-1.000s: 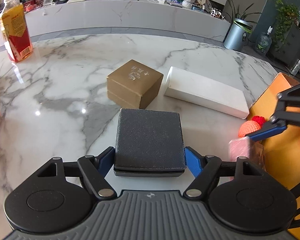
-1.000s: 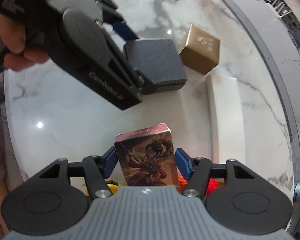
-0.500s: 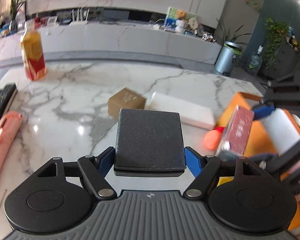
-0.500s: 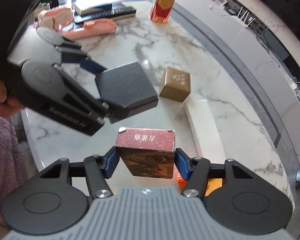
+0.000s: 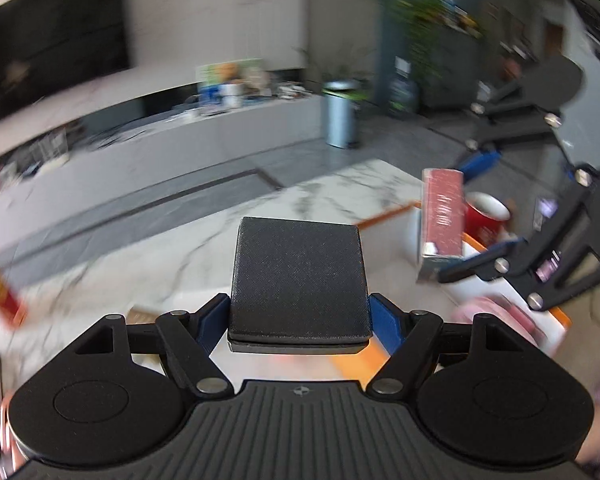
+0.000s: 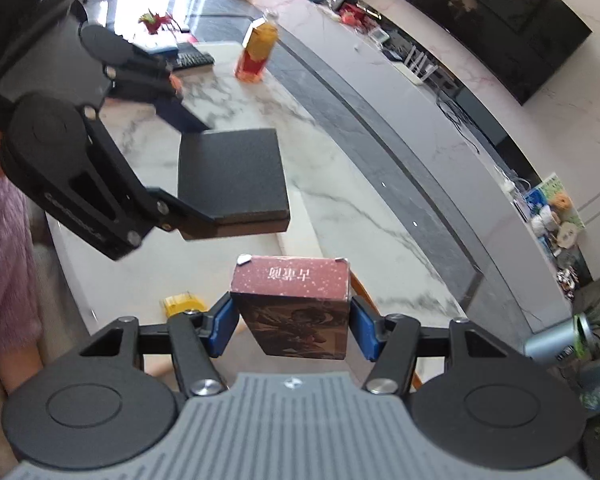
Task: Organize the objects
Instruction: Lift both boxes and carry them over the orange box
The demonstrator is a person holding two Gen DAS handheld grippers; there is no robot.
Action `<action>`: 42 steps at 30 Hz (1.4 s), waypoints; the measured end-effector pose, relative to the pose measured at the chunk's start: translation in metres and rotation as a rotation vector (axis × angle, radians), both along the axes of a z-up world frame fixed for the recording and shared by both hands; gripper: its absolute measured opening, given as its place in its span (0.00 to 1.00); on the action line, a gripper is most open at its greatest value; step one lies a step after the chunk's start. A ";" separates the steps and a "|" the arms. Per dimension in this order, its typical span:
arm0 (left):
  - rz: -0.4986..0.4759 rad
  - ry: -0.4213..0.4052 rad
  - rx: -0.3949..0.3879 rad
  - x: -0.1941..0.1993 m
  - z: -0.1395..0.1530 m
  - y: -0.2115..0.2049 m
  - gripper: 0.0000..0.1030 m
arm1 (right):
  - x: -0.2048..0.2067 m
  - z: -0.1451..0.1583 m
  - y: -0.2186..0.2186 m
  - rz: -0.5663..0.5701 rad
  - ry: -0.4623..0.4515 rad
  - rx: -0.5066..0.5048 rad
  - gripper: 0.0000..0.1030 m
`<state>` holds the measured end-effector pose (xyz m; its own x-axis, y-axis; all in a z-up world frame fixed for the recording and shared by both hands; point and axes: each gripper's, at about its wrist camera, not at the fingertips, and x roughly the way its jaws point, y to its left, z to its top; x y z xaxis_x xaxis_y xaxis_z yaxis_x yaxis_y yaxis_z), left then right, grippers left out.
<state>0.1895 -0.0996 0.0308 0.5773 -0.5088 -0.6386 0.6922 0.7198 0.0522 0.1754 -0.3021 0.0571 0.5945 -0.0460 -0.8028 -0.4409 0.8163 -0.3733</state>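
Note:
My left gripper (image 5: 299,322) is shut on a flat black textured box (image 5: 299,280) and holds it high above the marble table (image 5: 204,256). The box also shows in the right wrist view (image 6: 232,178). My right gripper (image 6: 293,332) is shut on a dark red picture box (image 6: 294,304), also held in the air. In the left wrist view the red box (image 5: 440,220) hangs to the right over an orange bin (image 5: 556,320).
An orange drink bottle (image 6: 257,53) stands at the table's far end, near a keyboard (image 6: 192,58). A red mug (image 5: 486,216) and other items sit in the orange bin. A yellow object (image 6: 182,304) lies below my right gripper.
Both grippers have risen and tilted up, each with its box. The left view has swung right, blurred, and the table boxes have dropped out of sight.

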 end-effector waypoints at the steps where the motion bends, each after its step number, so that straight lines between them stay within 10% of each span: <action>1: -0.033 -0.002 0.024 -0.001 -0.001 -0.013 0.84 | -0.004 -0.002 -0.009 -0.007 0.009 -0.010 0.60; 6: -0.113 0.043 0.108 0.004 -0.015 -0.074 0.84 | -0.013 -0.027 -0.048 -0.034 0.061 -0.036 0.60; 15: 0.046 0.227 0.184 0.025 -0.063 -0.138 0.84 | -0.006 -0.076 -0.103 -0.030 0.161 -0.024 0.60; 42: 0.149 0.353 0.345 0.035 -0.117 -0.165 0.86 | 0.007 -0.112 -0.140 -0.128 0.152 0.217 0.60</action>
